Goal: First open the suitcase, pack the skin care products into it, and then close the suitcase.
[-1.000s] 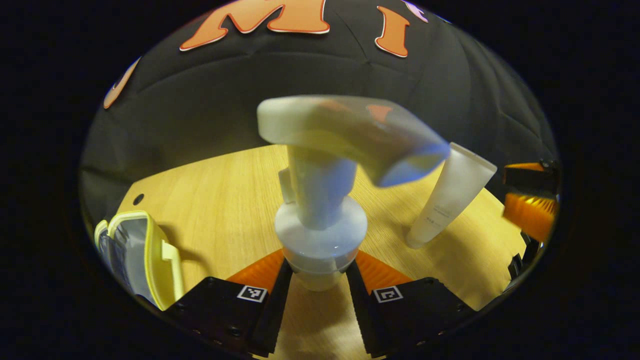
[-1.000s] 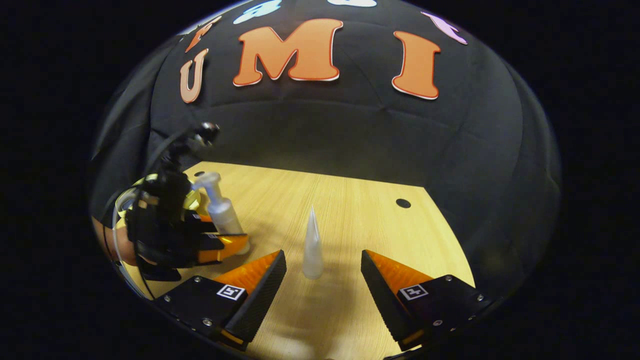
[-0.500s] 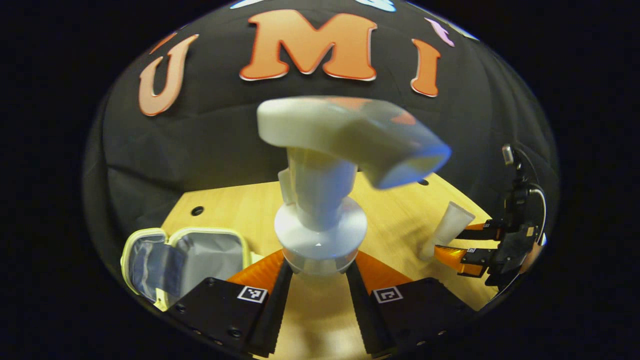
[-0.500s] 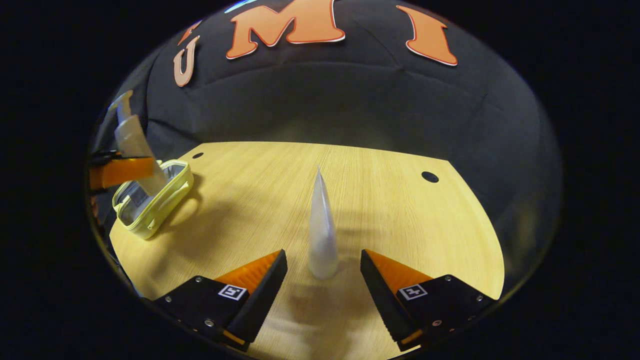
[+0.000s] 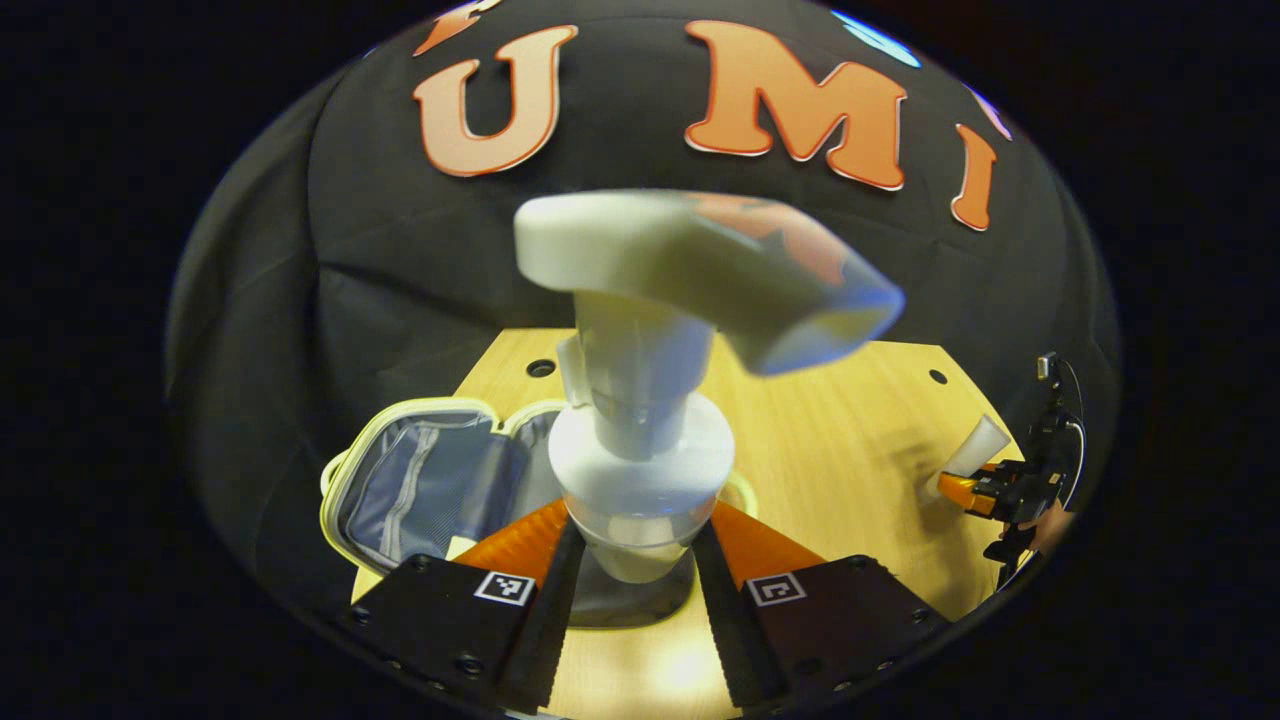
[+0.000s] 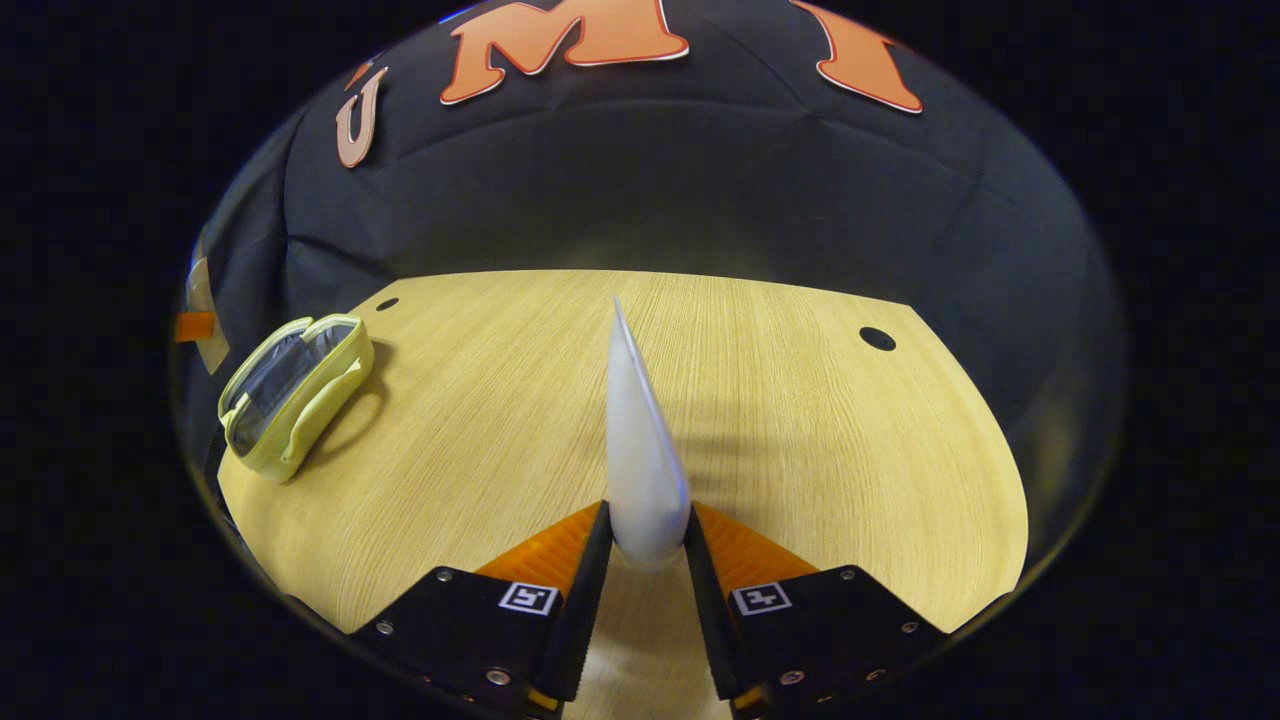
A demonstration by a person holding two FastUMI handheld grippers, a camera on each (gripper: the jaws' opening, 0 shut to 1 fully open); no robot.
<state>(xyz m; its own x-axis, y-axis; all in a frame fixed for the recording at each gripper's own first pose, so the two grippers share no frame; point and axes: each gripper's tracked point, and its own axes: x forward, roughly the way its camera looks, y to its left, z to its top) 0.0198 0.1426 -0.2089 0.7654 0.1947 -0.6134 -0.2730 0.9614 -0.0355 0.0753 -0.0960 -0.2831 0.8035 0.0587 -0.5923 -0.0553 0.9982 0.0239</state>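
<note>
On the wooden desk (image 6: 480, 440) the yellow-trimmed suitcase (image 5: 420, 490) lies unzipped, its grey lining bare. My left gripper (image 5: 630, 560) clamps a pump bottle (image 5: 640, 470) above it; my right gripper (image 6: 645, 550) pinches a standing white tube (image 6: 640, 450) well apart from the case.

A pale wooden table top with a fine straight grain (image 6: 800, 420) spreads across the lower half of the right gripper view, under warm light that leaves soft shadows on it. Two small round dark holes pierce it, one at 10 o'clock (image 6: 387, 303) and one at 2 o'clock (image 6: 877, 338). Behind its far edge hangs the quilted black cloth wall of the booth (image 6: 700, 190), creased in broad folds, and it curves round toward 9 o'clock.
</note>
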